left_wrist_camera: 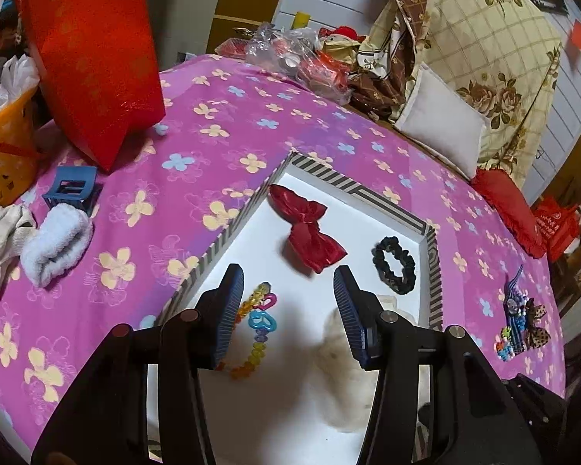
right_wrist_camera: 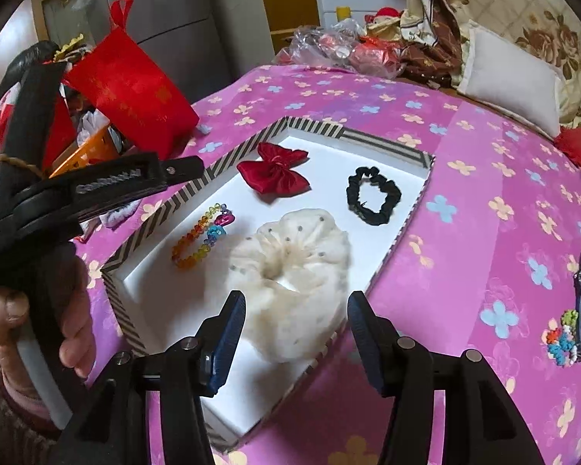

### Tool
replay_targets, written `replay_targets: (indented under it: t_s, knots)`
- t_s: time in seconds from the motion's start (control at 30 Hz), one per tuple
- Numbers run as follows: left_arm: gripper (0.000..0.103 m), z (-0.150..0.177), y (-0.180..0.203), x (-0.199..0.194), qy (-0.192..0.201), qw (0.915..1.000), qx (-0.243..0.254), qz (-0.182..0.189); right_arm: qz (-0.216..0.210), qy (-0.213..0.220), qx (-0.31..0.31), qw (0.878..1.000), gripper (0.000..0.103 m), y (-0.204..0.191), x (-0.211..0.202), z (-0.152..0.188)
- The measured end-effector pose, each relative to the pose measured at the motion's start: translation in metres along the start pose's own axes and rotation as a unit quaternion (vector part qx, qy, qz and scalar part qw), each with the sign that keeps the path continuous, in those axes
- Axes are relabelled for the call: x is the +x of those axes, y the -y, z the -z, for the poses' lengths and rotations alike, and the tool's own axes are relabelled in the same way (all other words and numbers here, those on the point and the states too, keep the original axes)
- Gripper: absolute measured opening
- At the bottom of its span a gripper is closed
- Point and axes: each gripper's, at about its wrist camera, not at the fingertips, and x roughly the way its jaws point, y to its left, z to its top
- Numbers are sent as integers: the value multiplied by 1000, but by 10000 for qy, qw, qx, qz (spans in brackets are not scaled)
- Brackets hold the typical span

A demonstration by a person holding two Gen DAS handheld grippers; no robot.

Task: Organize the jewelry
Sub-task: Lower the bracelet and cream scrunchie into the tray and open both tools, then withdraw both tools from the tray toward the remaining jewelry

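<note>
jewelry sits in the striped tray [right_wrist_camera: 414, 215] on the bed: cream scrunchie [right_wrist_camera: 290, 267], soft and light, best pinched at its puffy rim; beaded bracelet [right_wrist_camera: 197, 240], slippery, brittle. left gripper [left_wrist_camera: 288, 306] and right gripper [right_wrist_camera: 296, 329] hover, jaws released, empty.

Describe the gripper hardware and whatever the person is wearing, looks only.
Both the left gripper and right gripper share one build: black angular plastic linkage arms with round metal pivot pins, ending in blue ribbed finger pads. From the right wrist view, the left unit's black body carries raised lettering, too small to read. The hand on its handle shows a pink cuff under a dark patterned sleeve.
</note>
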Motion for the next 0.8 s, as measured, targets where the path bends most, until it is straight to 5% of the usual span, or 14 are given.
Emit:
replay_targets:
  t_s: [0.47,0.8]
  knots:
    - [48,5,27,-12,18,9999,88,97,183,308,295,9989,56,30,-45,19]
    - [48,21,65,-17,12,9980,543,310,1014,578,830,9897,56,87,-118,64]
